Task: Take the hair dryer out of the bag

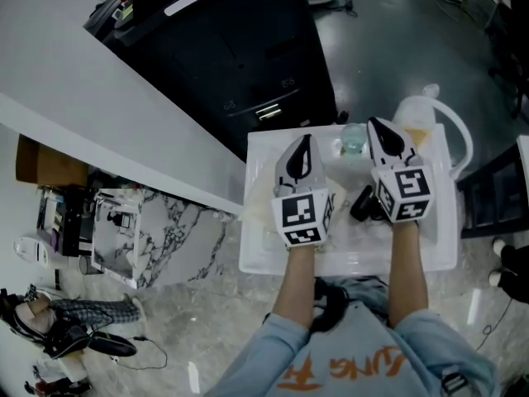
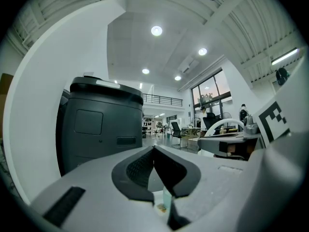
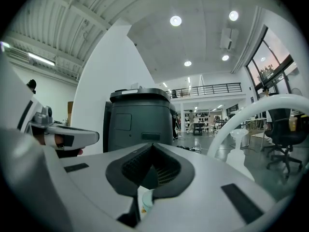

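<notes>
Black machine (image 1: 223, 48) stands behind the white bench (image 1: 264, 259). Over the bench the left tool (image 1: 304, 143) hangs with its jaws closed together, gripping nothing. What looks like the hair dryer (image 1: 362, 203), small and dark, lies on the bench just beside the right tool (image 1: 376, 126), also closed and empty.

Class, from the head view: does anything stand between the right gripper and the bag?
Nothing visible does. The right gripper, jaws shut, sits right beside the bag. A clear cup stands to its left, off that path. The hair dryer cannot be made out.
</notes>
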{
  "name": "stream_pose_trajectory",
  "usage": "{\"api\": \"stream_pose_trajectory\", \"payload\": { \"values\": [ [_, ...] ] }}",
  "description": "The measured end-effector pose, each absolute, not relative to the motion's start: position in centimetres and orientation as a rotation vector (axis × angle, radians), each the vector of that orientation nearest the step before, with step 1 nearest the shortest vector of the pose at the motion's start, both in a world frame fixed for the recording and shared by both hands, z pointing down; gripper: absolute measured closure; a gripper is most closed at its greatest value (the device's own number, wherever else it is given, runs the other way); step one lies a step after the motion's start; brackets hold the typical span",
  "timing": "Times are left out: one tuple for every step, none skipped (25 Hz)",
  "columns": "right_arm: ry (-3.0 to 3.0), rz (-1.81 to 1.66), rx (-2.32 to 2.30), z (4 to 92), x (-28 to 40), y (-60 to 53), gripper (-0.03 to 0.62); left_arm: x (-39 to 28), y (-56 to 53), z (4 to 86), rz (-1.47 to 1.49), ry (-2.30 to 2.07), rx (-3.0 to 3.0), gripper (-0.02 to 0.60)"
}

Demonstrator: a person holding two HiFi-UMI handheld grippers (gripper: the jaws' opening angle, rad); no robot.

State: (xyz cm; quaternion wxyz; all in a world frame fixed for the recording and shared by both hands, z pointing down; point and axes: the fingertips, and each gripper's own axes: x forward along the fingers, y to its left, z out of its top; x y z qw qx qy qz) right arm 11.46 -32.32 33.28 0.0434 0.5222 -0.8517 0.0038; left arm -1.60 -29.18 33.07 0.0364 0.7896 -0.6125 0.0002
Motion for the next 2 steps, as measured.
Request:
{"api": "stream_pose_trajectory", "payload": {
  "values": [
    [-2.604, 0.013, 1.593, 33.39, 11.44, -32.27, 0.595, -1.47, -29.16, 33.10, 0.002, -1.874, 2.429, 0.580],
    [-2.603, 0.015, 1.590, 33.50, 11.43, -32.22, 0.595, -1.35, -29.14, 33.13, 0.004, -1.867, 2.434, 0.580]
  ]
}}
